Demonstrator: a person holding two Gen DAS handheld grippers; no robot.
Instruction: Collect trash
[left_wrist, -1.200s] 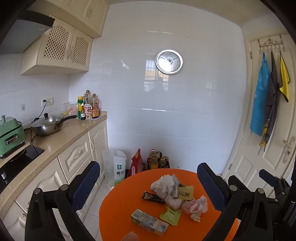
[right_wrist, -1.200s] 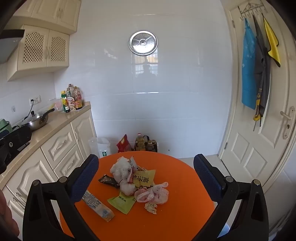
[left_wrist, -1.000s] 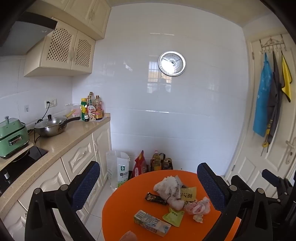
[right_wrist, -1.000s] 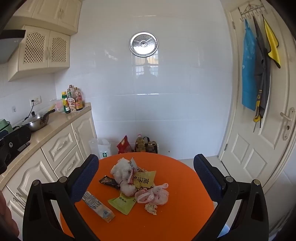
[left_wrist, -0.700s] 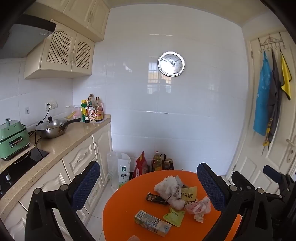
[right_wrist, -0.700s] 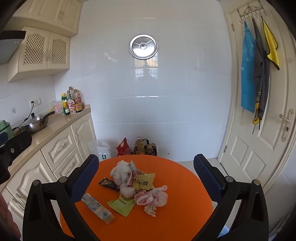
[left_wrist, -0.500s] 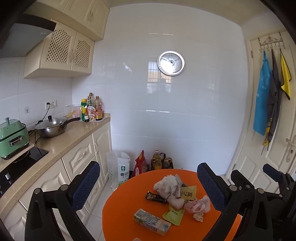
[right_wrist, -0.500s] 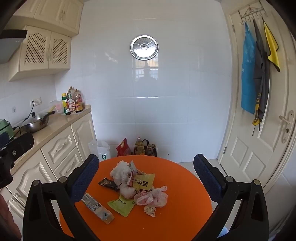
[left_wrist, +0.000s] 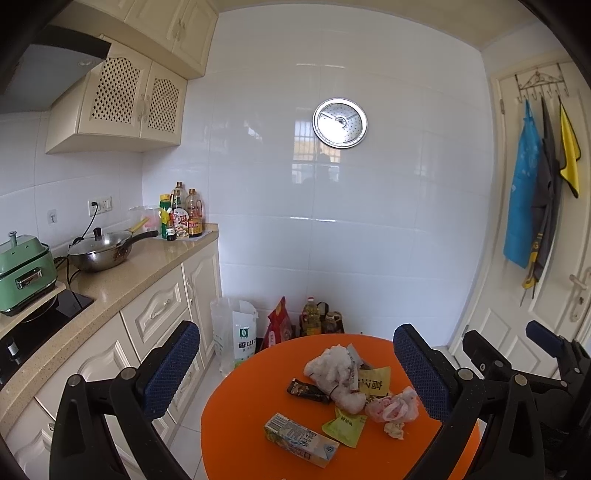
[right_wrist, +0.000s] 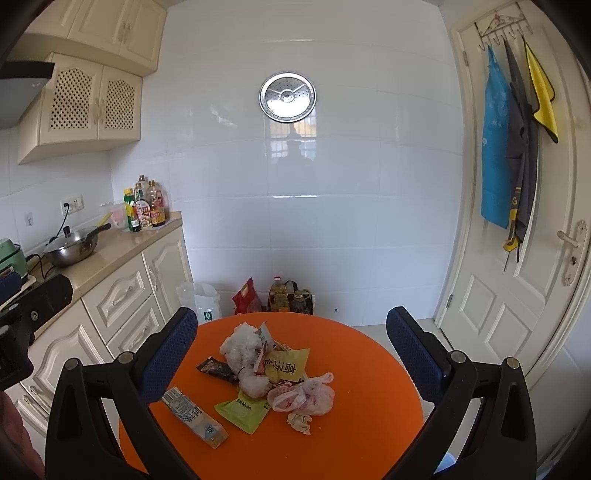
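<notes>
Kitchen corner with a round orange table (right_wrist: 369, 373) in the foreground; cabinets and a worktop (left_wrist: 122, 269) run along the left wall, and a white door (right_wrist: 517, 295) hung with aprons closes the right side. The table serves as the collection surface: all the trash sits in one loose cluster near its middle, within reach of both tools.

Left gripper (left_wrist: 295, 373) and right gripper (right_wrist: 288, 365), each seen from its own wrist camera, are held above and short of the table, fingers spread wide with nothing between them. This posture frames the litter between the blue pads, presumably so that a target can be chosen before descending. Nothing has been collected yet, judging from the undisturbed heap.

Contents of the cluster, by apparent size: a flattened drink carton (right_wrist: 194, 417) lying apart at the near left edge of the group; a crumpled white wad (right_wrist: 240, 345) at the far side; a pink-and-white plastic bag (right_wrist: 303, 397) at the near right; a yellow packet (right_wrist: 286, 365) and a green packet (right_wrist: 243, 408), both partly tucked under neighbours; a dark wrapper (right_wrist: 216, 369) to the left; a small paper scrap (right_wrist: 299, 421) nearest the viewer.

The carton and the scrap, lying free, appear easiest to pinch first. No bin is visible.
</notes>
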